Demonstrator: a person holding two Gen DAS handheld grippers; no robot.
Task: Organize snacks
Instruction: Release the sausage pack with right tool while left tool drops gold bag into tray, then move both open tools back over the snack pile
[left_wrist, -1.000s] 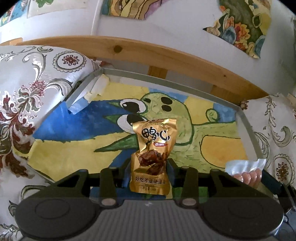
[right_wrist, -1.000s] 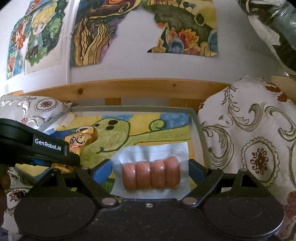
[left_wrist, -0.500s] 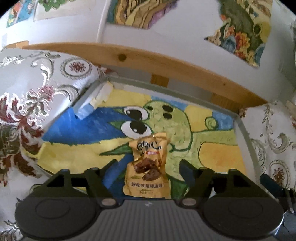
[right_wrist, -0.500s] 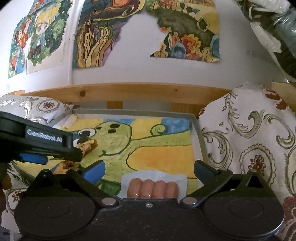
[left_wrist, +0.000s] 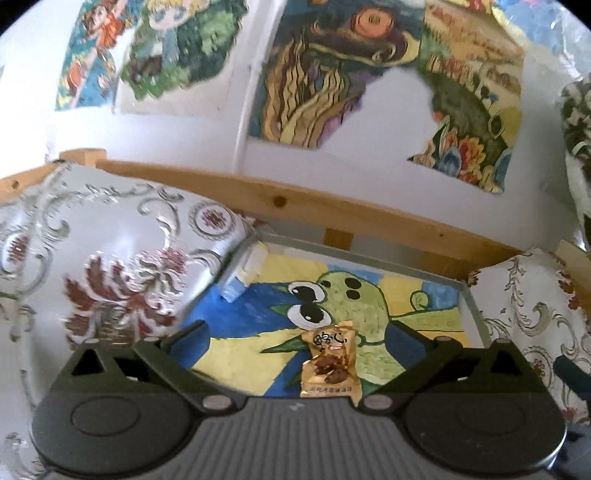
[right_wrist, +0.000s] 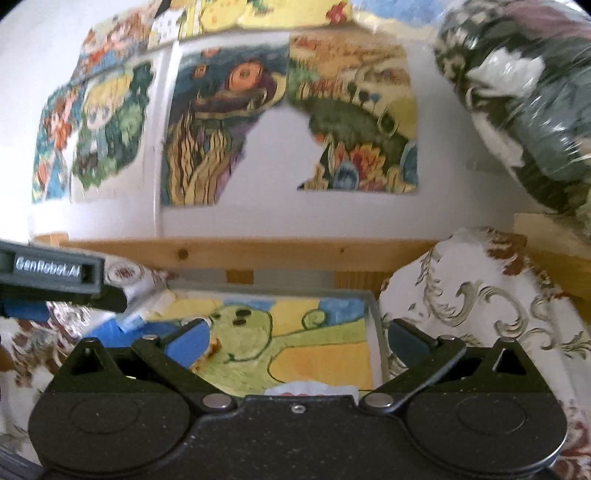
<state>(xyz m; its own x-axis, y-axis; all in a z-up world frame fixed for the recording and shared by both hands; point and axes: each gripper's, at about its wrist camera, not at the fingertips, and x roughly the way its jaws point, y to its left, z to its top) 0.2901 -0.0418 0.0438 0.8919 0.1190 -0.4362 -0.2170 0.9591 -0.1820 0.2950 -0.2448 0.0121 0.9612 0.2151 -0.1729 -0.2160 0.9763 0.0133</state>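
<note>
Both tongs spread and empty, left tongs (left_wrist: 295, 343) over gold pack (left_wrist: 331, 365) lying on tray (left_wrist: 474, 306), right tongs (right_wrist: 295, 339) above sausage pack (right_wrist: 314, 389), apparently sorted there.

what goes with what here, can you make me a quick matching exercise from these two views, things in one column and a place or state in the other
Things:
1. gold snack packet
2. sausage pack
3. left gripper
4. tray

Places or states:
A. grey rim, cartoon picture across its floor
B. open, nothing between its fingers
C. lying on the tray, in front of the left gripper
D. only its top edge shows, low in the right wrist view

Pairs: 1-C, 2-D, 3-B, 4-A
</note>
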